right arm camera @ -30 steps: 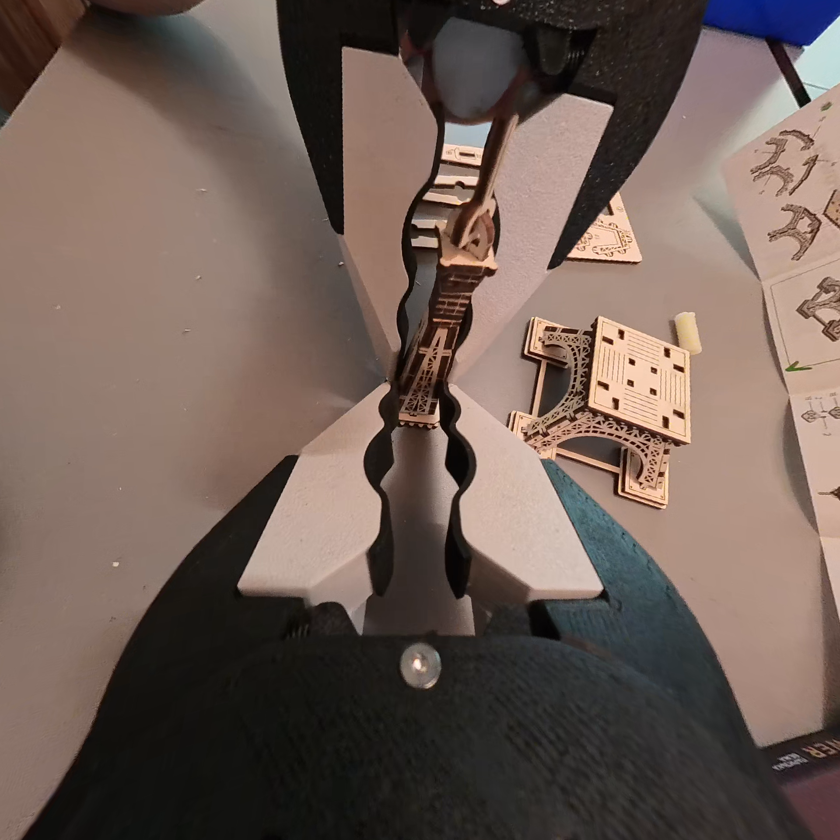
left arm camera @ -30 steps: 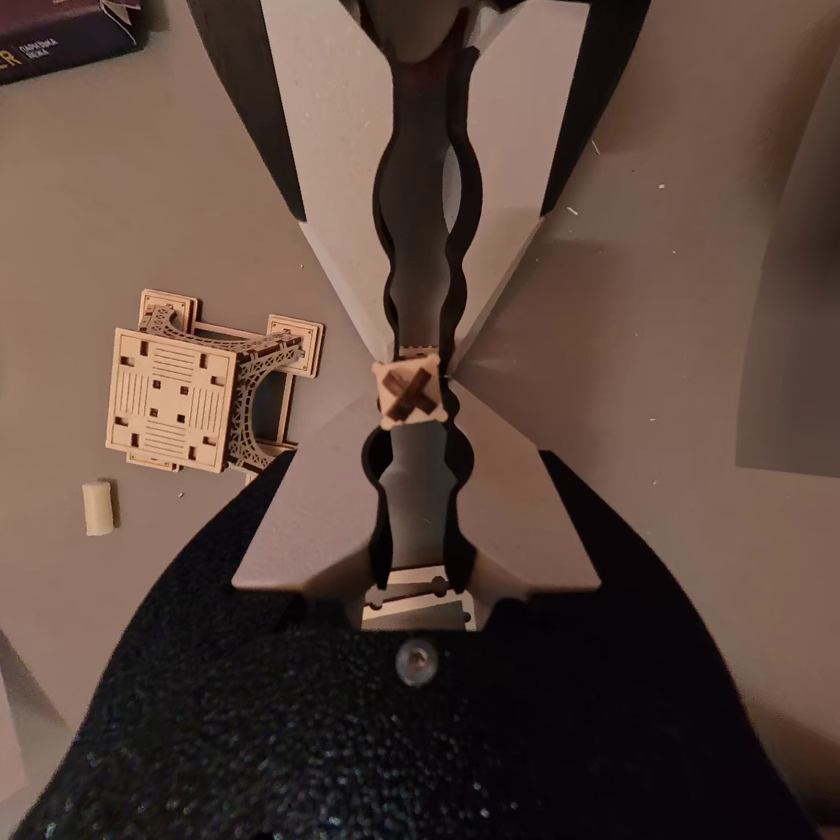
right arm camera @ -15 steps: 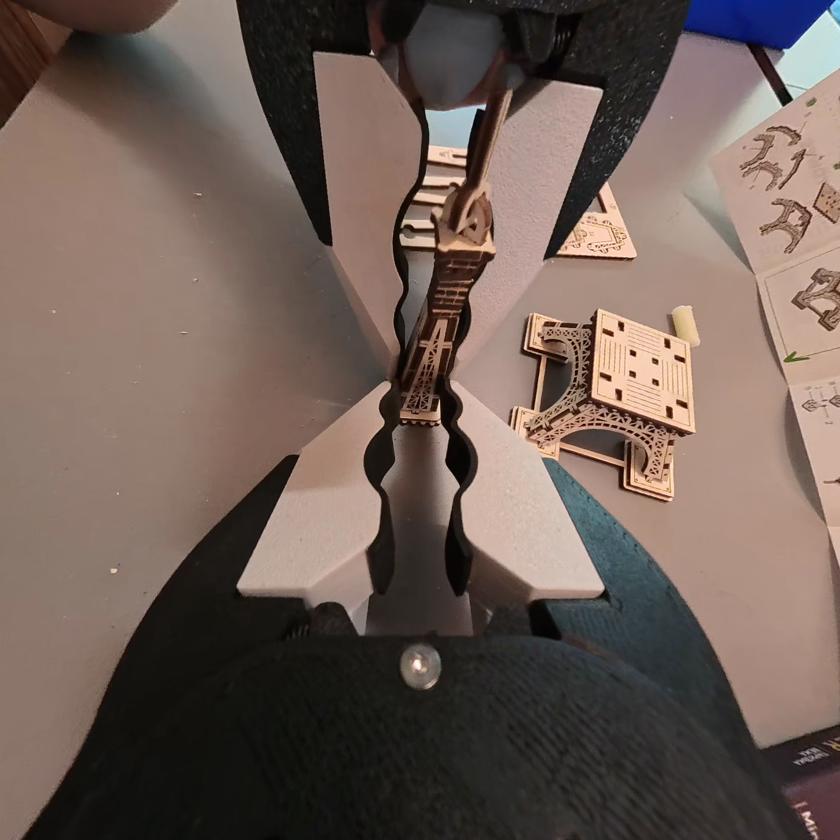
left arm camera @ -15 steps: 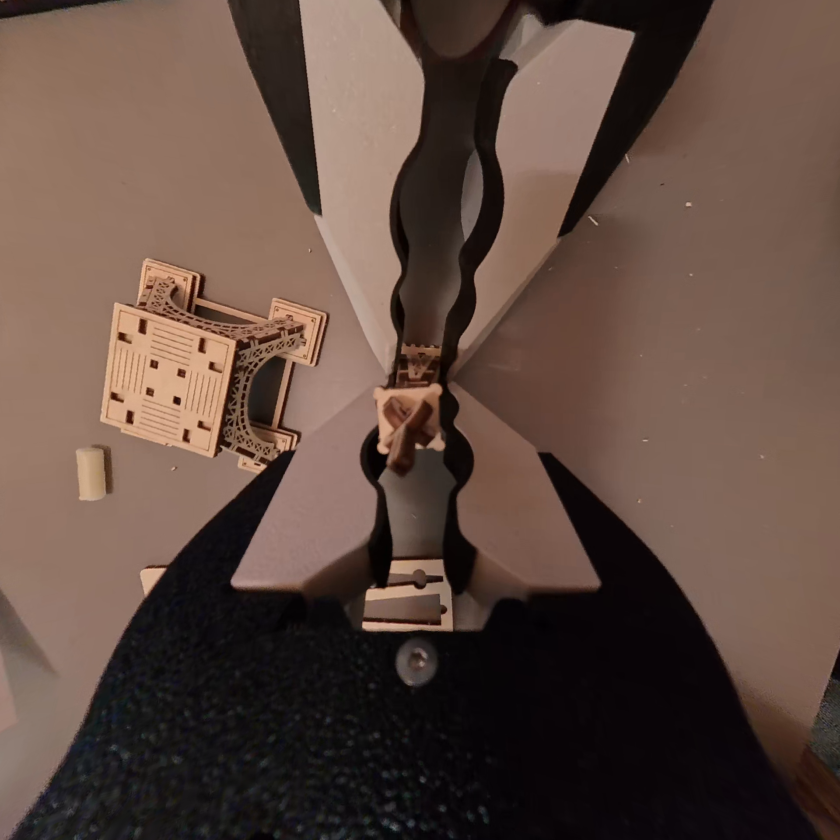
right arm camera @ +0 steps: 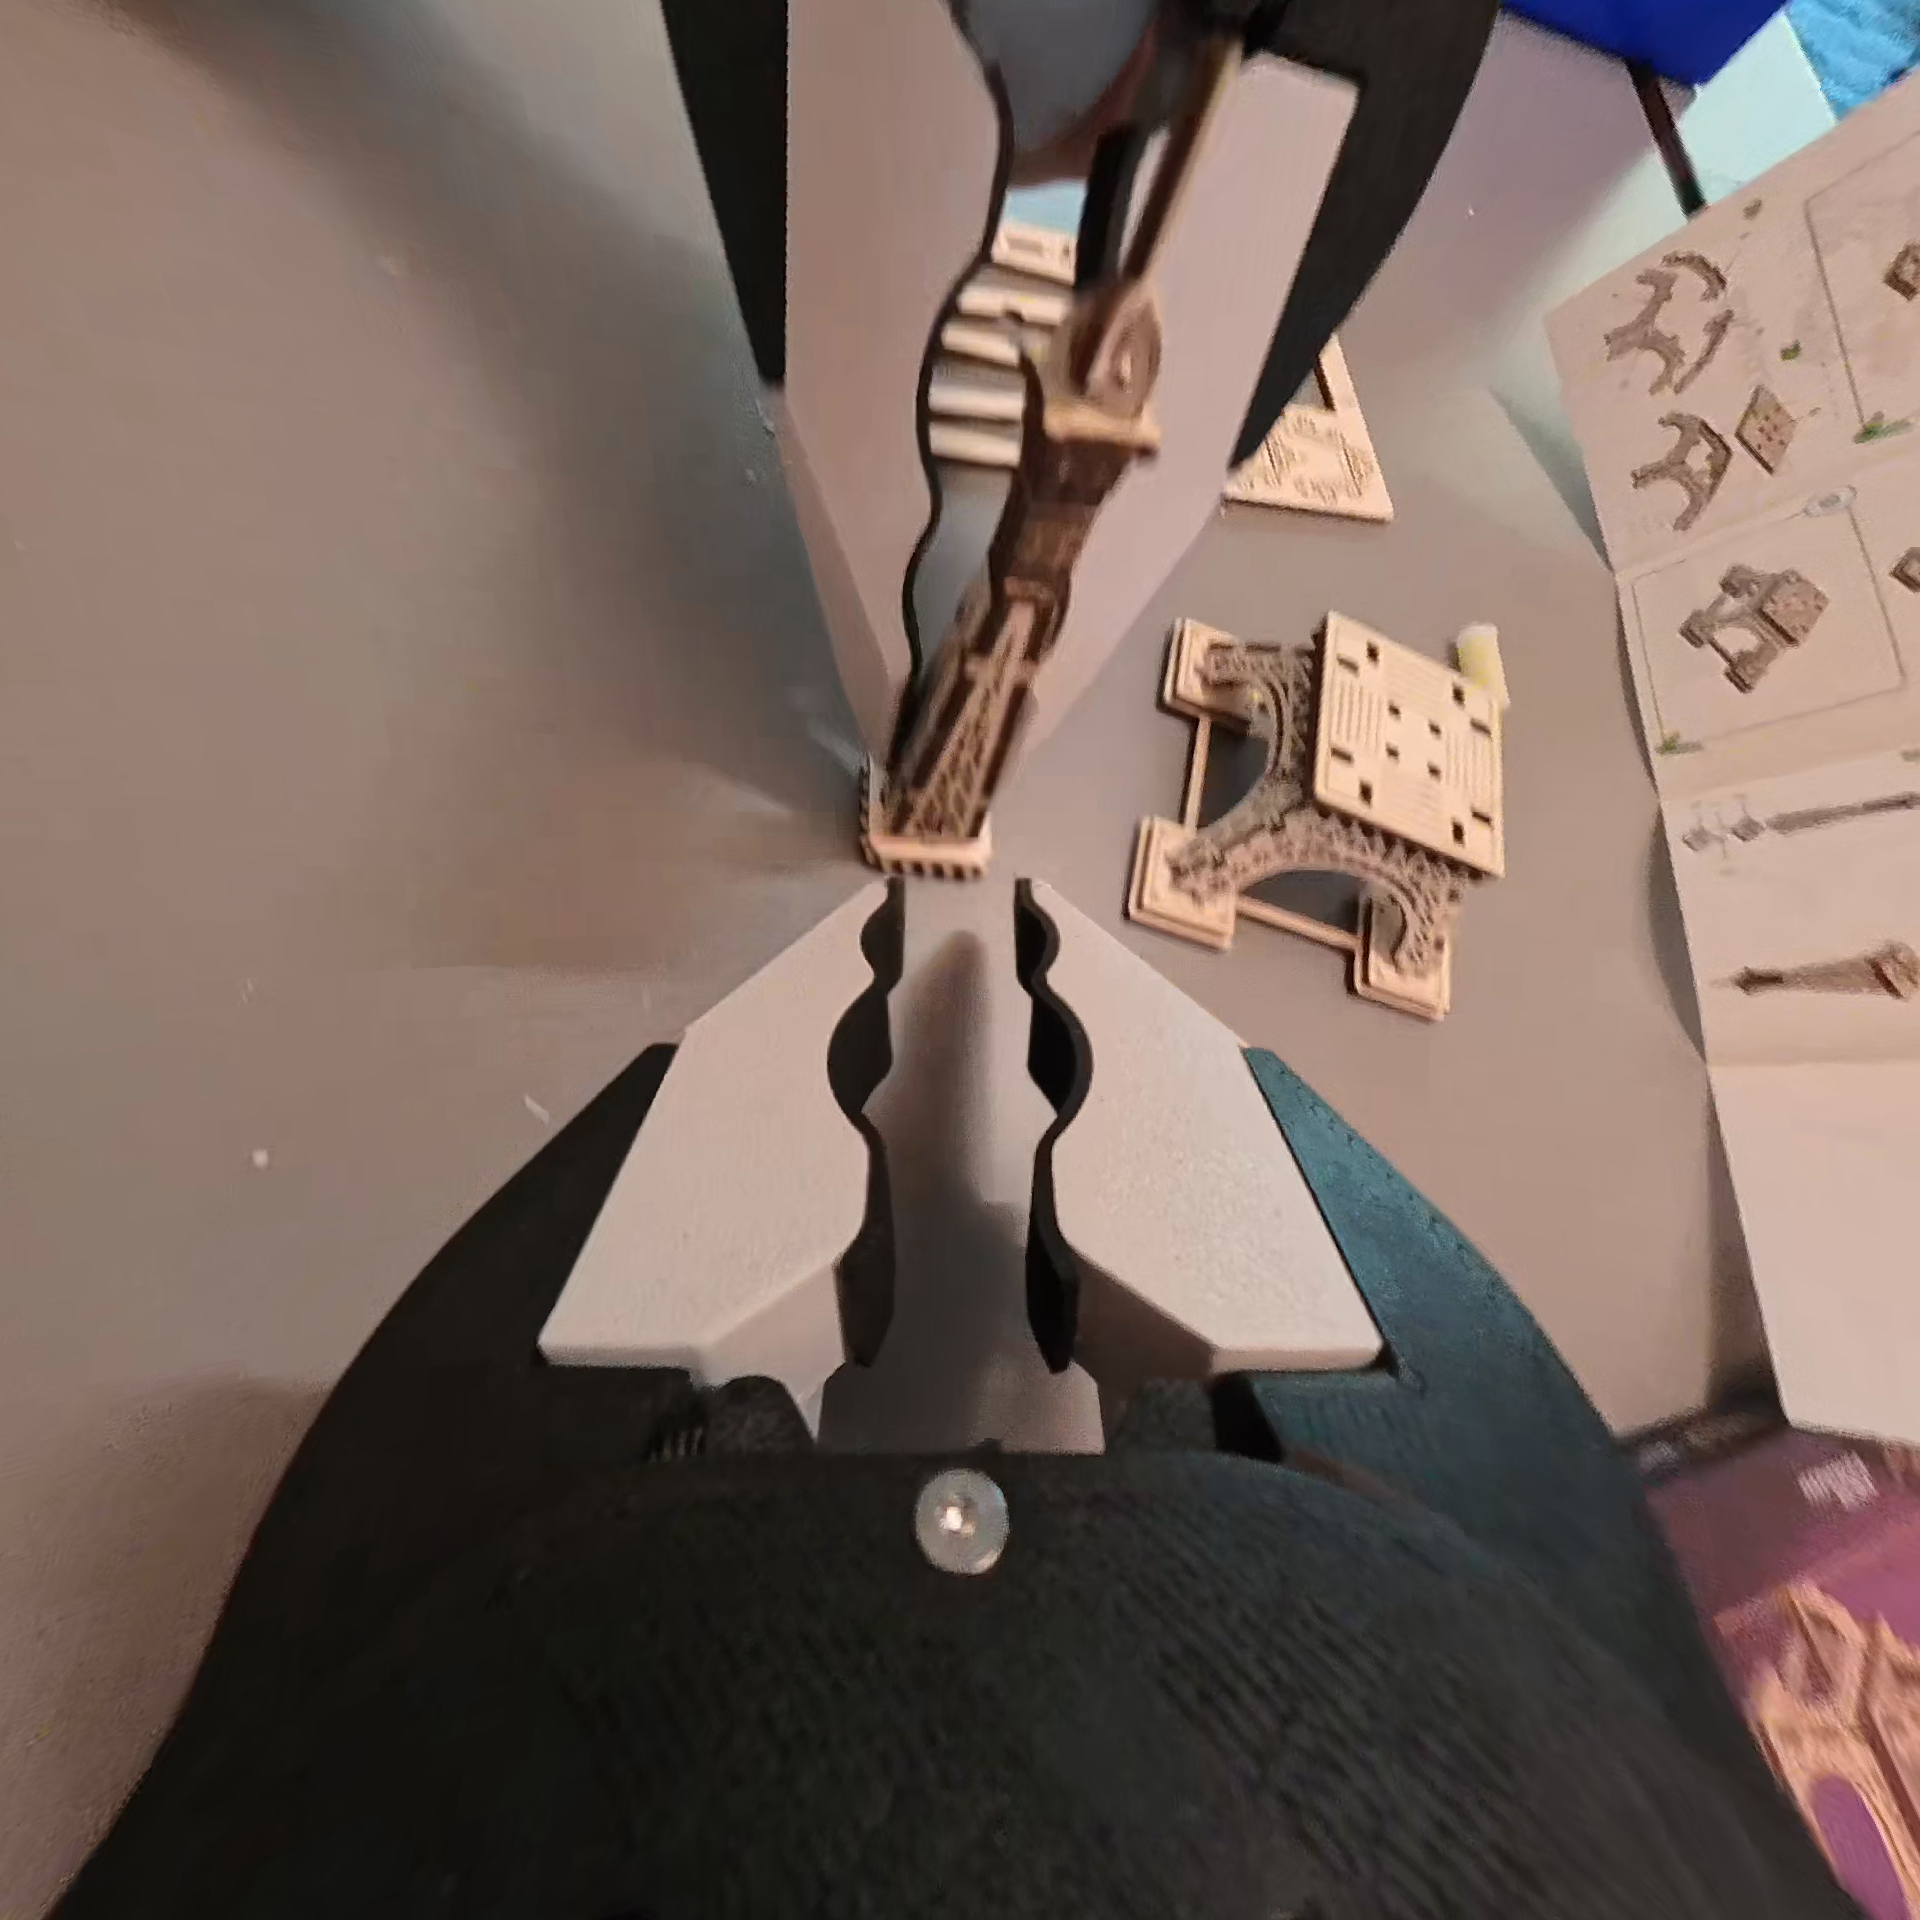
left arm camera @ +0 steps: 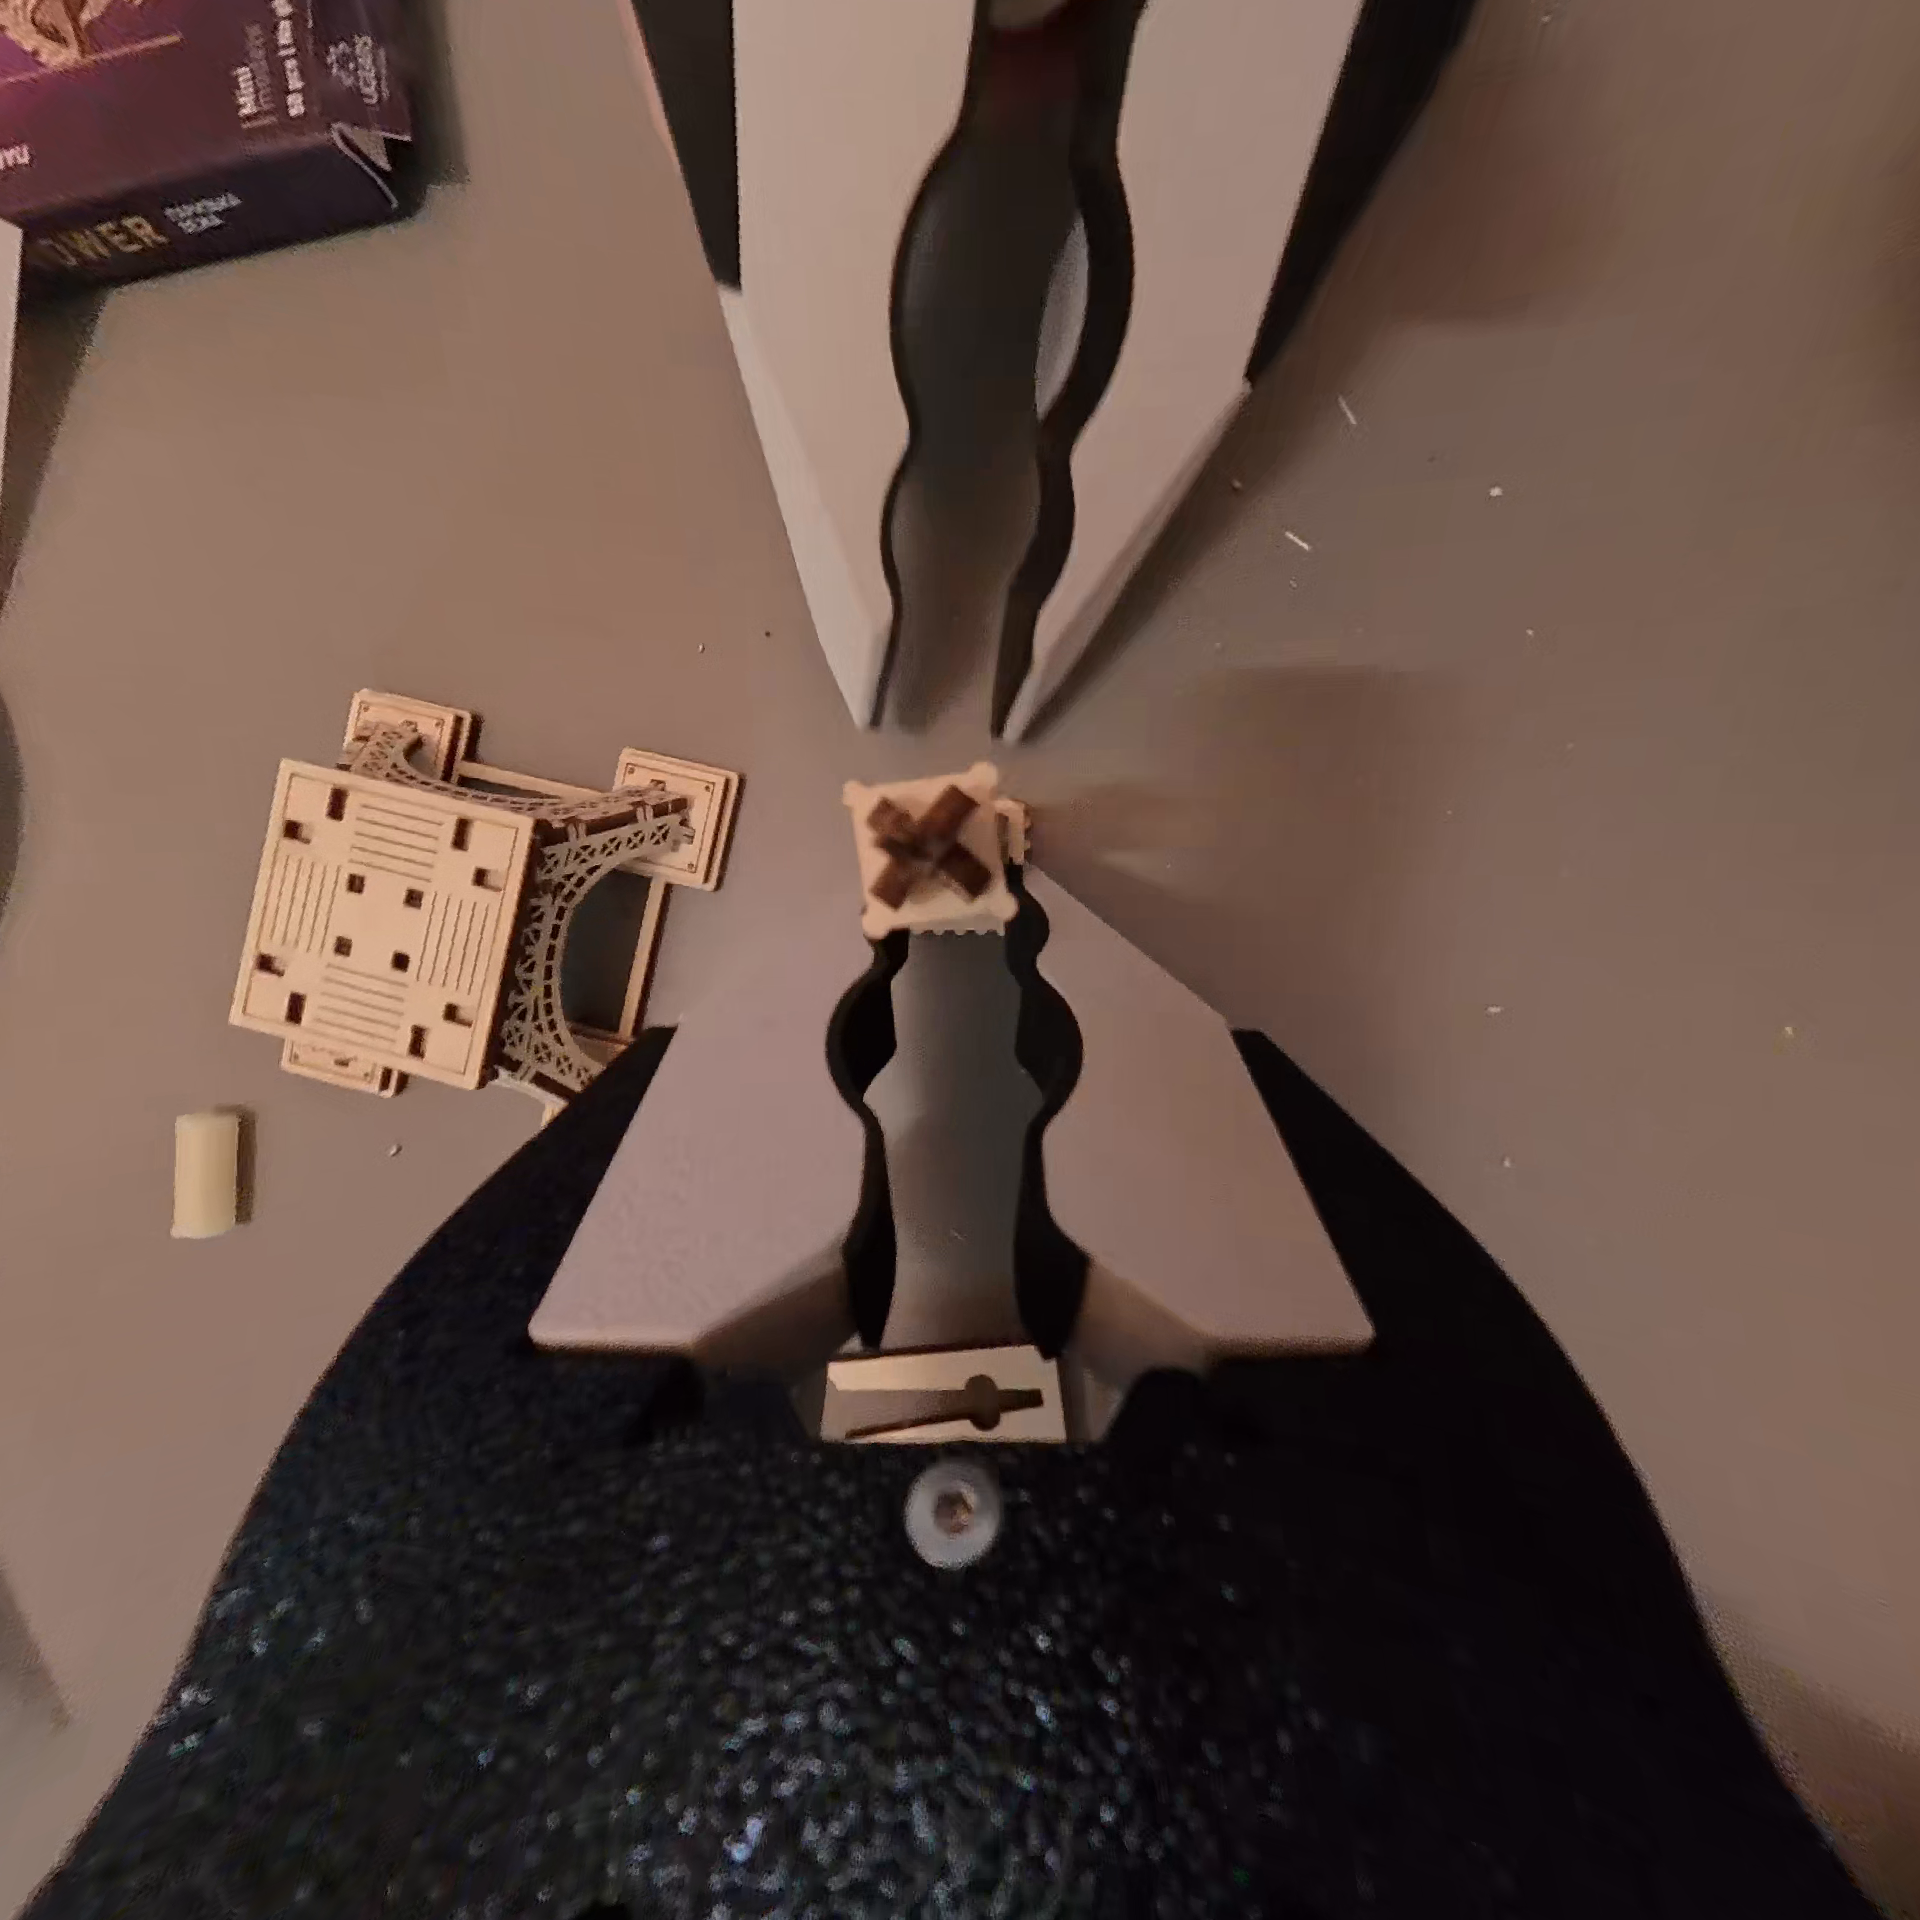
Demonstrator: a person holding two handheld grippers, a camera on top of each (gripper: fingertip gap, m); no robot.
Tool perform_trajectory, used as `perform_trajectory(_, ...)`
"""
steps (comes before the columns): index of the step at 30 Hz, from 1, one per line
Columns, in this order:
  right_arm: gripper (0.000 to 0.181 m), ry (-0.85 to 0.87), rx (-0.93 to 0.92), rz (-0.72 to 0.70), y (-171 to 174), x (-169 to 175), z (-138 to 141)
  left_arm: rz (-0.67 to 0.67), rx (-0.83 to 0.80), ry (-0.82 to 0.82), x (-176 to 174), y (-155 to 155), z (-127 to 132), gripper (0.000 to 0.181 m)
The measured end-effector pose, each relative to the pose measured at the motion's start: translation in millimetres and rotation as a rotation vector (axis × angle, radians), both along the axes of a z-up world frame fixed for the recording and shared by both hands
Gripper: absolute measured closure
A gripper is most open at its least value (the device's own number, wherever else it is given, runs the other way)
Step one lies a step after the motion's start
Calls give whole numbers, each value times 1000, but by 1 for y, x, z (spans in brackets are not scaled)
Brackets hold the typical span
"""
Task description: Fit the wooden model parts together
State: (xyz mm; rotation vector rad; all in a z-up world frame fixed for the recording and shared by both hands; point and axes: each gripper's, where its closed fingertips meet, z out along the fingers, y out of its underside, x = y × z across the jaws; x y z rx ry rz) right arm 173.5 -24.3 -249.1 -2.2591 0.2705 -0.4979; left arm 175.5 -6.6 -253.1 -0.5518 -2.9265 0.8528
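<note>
Grey table (right arm camera: 312,520), left tongs (left arm camera: 940,914) pinching tower spire (right arm camera: 997,623), right tongs (right arm camera: 956,883) spread, instruction sheet (right arm camera: 1766,520) only in right view.

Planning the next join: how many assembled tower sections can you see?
2. The spire section is gripped in the left tongs; the arched base lies on its side on the table. Others may be hidden.

A purple box (left arm camera: 197,125), a small cream cylinder (left arm camera: 208,1174) and an instruction sheet (right arm camera: 1787,582) lie on the grey table (left arm camera: 1558,727).
</note>
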Motion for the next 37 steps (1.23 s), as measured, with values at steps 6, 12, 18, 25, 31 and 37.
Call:
perform_trajectory(6,171,8,51,-16,-7,-1,10,-113,-42,-29,-3,0,1,165)
perform_trajectory(12,175,40,3,-45,-10,1,-5,-125,-69,31,-3,2,-3,160)
perform_trajectory(18,177,70,-13,-53,-8,0,-13,-94,-94,37,-5,-2,-3,149)
perform_trajectory(25,177,92,3,-56,-6,-1,-13,-52,-147,61,-9,-9,6,165)
perform_trajectory(31,169,78,12,-54,-3,-1,-12,-15,-155,126,-7,-9,6,166)
perform_trajectory(37,153,-161,118,-81,-2,15,26,212,-404,633,0,-21,69,166)
